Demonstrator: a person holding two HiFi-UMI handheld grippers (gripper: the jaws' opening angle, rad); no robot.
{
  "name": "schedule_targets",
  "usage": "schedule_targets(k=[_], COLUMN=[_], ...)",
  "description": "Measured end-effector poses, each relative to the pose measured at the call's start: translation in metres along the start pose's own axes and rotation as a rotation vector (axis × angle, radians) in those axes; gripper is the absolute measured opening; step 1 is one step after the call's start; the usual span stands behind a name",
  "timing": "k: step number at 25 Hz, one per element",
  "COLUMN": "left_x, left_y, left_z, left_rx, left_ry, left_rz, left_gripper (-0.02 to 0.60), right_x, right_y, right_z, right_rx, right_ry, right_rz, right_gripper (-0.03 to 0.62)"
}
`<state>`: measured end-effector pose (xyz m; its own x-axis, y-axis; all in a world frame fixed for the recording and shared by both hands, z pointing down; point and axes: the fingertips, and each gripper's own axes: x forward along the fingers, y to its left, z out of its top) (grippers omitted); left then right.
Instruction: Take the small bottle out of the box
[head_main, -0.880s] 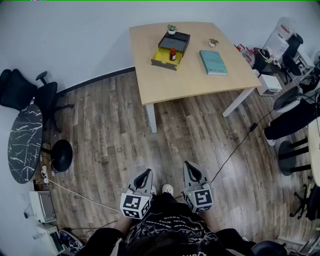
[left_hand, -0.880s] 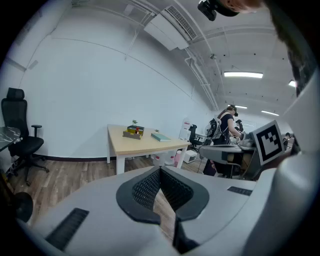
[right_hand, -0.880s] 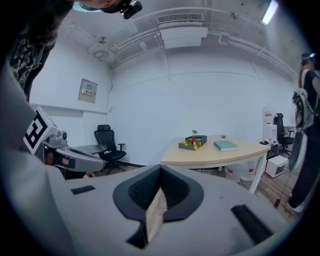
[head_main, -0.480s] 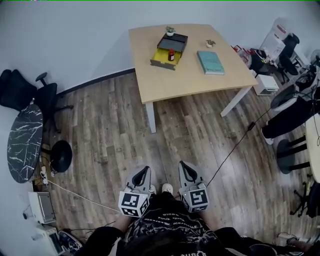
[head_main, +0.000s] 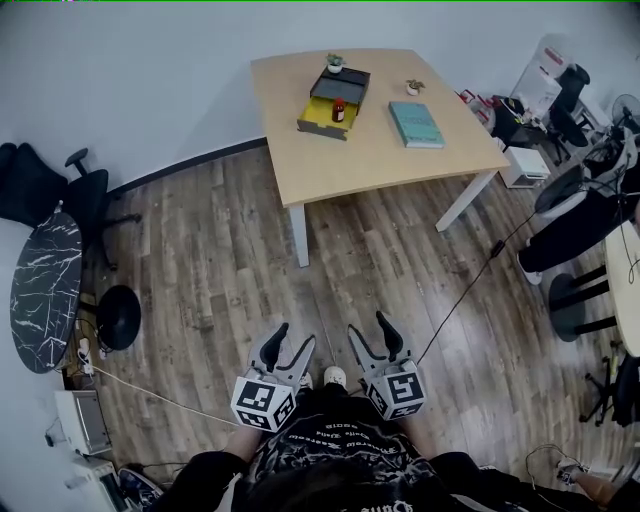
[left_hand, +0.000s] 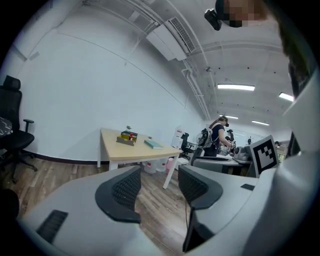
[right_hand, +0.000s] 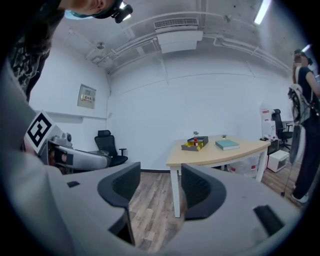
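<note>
Left hand-held gripper (head_main: 290, 340): at 7 o'clock in the head view, low against the body. Jaws wide apart, where the views a moment back show them tip to tip. Nothing between the pads, only floor (head_main: 230, 270) beyond.

Right hand-held gripper (head_main: 372, 330): at 5 o'clock, just beside the left. Same change: jaws spread wide, and empty.

Desk (head_main: 370, 160): at 12 o'clock, well apart from both grippers. Sits a shade nearer the top edge than a moment back, a small shift of the head camera or of the body.

Box (head_main: 315, 112): at 11 o'clock on the desk, open, yellow inside, with a dark part behind it.

Bottle (head_main: 338, 110): small, red, upright inside the box at its right side. Untouched.

Book (head_main: 416, 125): teal, flat, at 3 o'clock from the box.

Reading: jaws readied for a grasp, nothing more. Whole task ahead, with the walk to the desk and the reach into the box not yet begun. Either gripper fit to take the bottle.
</note>
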<state>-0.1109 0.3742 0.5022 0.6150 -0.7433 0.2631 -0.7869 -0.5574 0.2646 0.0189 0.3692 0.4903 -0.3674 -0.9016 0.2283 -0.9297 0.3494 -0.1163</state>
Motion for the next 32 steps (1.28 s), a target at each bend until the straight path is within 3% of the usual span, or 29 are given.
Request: schedule_targets(k=[2, 10, 15, 24, 32], left_x=[0.0, -0.005, -0.008, 0.026, 0.105], left_y=[0.007, 0.03, 0.044, 0.063, 0.062], left_z=[-0.002, 0.004, 0.003, 0.003, 0.028], left_rx=[-0.008, -0.003, -0.039, -0.049, -0.01], left_ry=[0.019, 0.0, -0.01, -0.01, 0.006], left_rz=[-0.02, -0.075, -0.096, -0.025, -0.008], left_gripper=[0.252, 0.252, 0.252, 0.252, 0.252], right_x=[0.002, 0.015, 0.019, 0.06, 0.131], right_y=[0.004, 0.029, 0.035, 0.0, -0.057], right_z=[-0.001, -0.004, -0.006, -0.001, 0.014], right_rx=[-0.01, -0.03, -0.026, -0.02, -0.029], right_ry=[0.01, 0.005, 0.0, -0.013, 0.01], right_rz=[-0.003, -0.045, -0.066, -0.038, 0.041], right_gripper=[0.27, 0.27, 0.27, 0.27, 0.27])
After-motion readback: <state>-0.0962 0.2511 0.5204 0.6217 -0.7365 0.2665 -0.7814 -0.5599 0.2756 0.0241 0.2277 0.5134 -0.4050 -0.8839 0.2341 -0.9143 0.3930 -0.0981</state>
